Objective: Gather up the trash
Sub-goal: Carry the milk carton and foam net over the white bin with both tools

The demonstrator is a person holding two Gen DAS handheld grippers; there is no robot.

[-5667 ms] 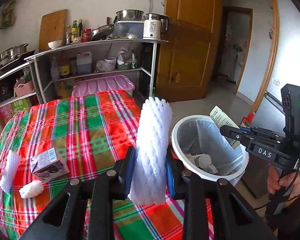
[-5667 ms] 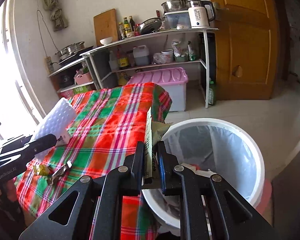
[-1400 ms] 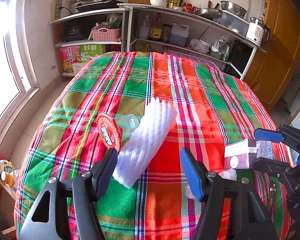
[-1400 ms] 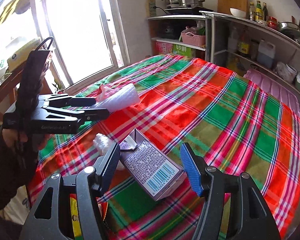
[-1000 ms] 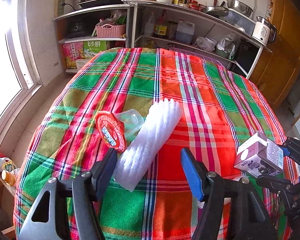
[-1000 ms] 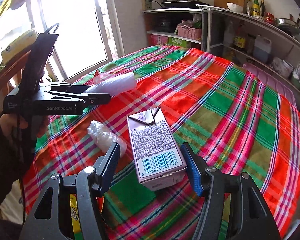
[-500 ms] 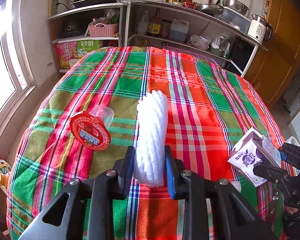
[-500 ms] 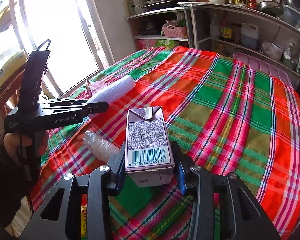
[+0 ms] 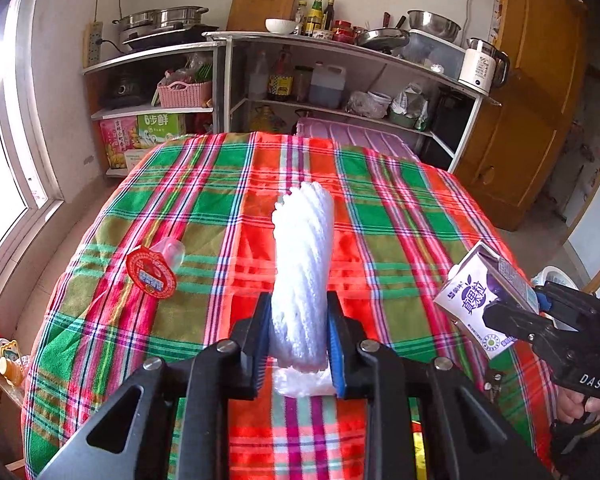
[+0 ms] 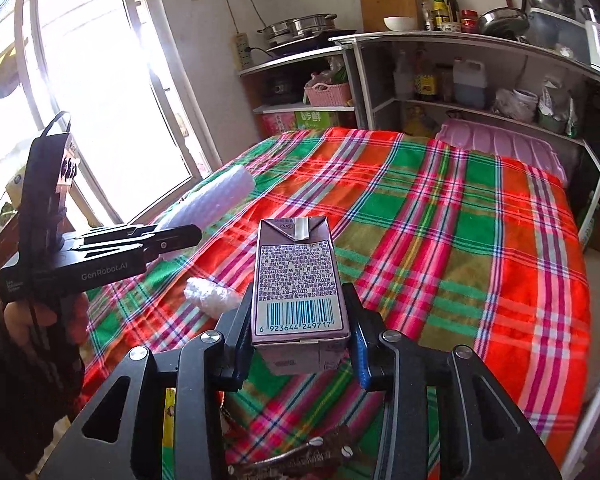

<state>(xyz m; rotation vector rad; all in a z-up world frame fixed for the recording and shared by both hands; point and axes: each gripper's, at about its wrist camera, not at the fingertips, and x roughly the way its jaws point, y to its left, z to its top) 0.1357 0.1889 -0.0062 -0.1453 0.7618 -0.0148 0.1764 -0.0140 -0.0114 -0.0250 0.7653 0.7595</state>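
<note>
- Left wrist view: left gripper (image 9: 299, 344) is clamping its jaws tight on the white foam sleeve (image 9: 302, 276), which is sticking up & fwd between the pads, looking clear of the checked tablecloth (image 9: 400, 216)
- Same view: right gripper (image 9: 516, 312) is coming in from the right edge w/ the purple milk carton (image 9: 478, 294) pinched in it, held off the cloth
- Still lying on the table here: a clear cup w/ a red round lid (image 9: 153, 274), left of the foam, untouched
- A white bin rim (image 9: 554, 276) is peeking in just behind the carton at far right, mostly hidden

- Right wrist view: right gripper (image 10: 300, 342) is gripping the milk carton (image 10: 294, 280) barcode-side up, pads pressing both sides, carton looking raised above the cloth
- Left gripper (image 10: 172, 242) is showing at left w/ the foam sleeve (image 10: 216, 198) poking out past its tips
- Still on the cloth: a crumpled clear plastic wad (image 10: 210, 296) beside the carton, plus a dark wrapper (image 10: 300, 452) & a yellow strip (image 10: 168, 420) near the bottom edge

- Progress, my read: 2 pieces are in hand but not binned yet; at least 4 more bits are waiting, so roughly mid-task
</note>
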